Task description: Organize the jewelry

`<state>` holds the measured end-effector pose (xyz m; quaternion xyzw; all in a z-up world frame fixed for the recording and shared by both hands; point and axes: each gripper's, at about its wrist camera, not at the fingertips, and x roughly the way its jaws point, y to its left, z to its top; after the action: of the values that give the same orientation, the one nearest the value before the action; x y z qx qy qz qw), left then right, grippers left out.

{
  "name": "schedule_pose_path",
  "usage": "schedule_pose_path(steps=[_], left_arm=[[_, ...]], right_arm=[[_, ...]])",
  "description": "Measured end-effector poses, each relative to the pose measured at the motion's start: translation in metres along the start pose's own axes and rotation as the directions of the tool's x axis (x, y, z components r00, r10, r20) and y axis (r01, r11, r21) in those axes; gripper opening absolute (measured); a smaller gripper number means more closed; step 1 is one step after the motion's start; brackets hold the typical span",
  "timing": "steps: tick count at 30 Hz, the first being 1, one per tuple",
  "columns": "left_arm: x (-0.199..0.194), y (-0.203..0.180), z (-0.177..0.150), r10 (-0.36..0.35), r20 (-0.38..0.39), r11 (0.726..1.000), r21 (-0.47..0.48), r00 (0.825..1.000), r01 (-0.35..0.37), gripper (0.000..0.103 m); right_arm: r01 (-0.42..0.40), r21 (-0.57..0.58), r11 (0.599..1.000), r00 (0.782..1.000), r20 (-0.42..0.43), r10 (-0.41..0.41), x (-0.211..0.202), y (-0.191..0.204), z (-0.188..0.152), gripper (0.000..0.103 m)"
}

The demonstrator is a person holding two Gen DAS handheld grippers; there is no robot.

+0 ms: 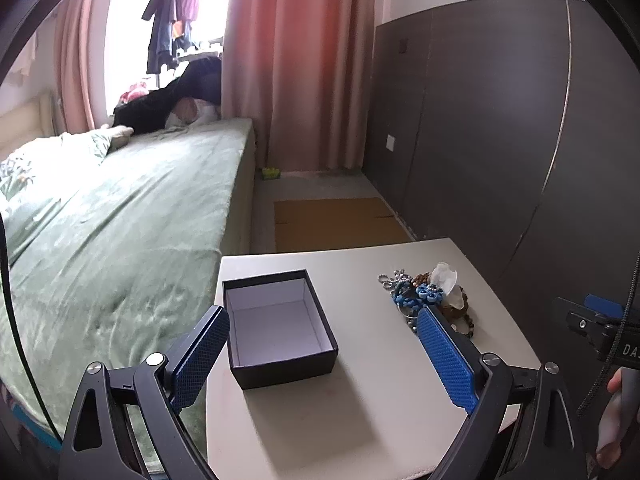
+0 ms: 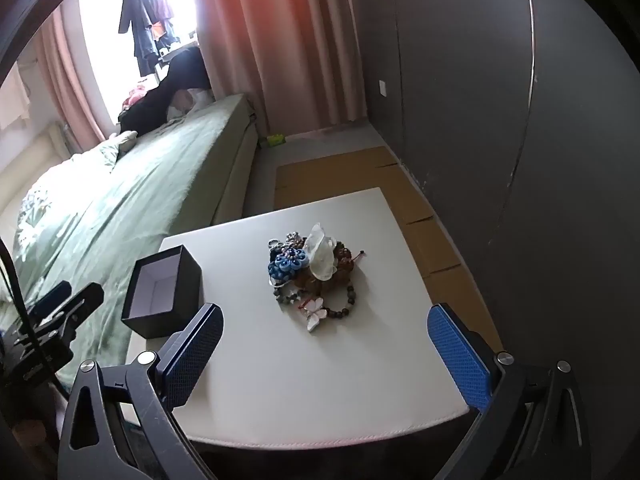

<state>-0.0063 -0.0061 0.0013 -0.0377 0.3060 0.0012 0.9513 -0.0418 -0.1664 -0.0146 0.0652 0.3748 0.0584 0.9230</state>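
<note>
An open, empty black box (image 1: pixel 280 326) with a white inside stands on the left of a small white table (image 1: pixel 360 420). It also shows in the right wrist view (image 2: pixel 162 292). A pile of jewelry (image 2: pixel 314 276) lies on the table: blue flower pieces, bead bracelets, a white translucent piece, a white butterfly. It shows at the right in the left wrist view (image 1: pixel 430 296). My left gripper (image 1: pixel 322 356) is open above the table, with the box between its fingers. My right gripper (image 2: pixel 324 354) is open and empty, just short of the pile.
A bed with a green cover (image 1: pixel 120 220) lies along the table's left side. Dark cabinet doors (image 1: pixel 480 120) run along the right. Flat cardboard (image 2: pixel 352 184) lies on the floor beyond the table. Pink curtains (image 1: pixel 296 60) hang at the back.
</note>
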Motion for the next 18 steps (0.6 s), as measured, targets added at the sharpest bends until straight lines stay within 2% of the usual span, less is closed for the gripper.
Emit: schedule_pose_path(steps=[13,18], left_arm=[[-0.002,0.005,0.003,-0.011,0.009,1.0,-0.028,1.0,0.012,0.095],[-0.001,0.011,0.003,-0.044,-0.002,0.997,-0.069,0.999,0.043,0.095]], right_arm=[[0.012,-0.008,1.0,1.0,0.002,-0.012,-0.003,0.002,0.001,0.103],[0.027,-0.019,0.999,1.0,-0.001,-0.027,-0.003,0.004,0.002,0.103]])
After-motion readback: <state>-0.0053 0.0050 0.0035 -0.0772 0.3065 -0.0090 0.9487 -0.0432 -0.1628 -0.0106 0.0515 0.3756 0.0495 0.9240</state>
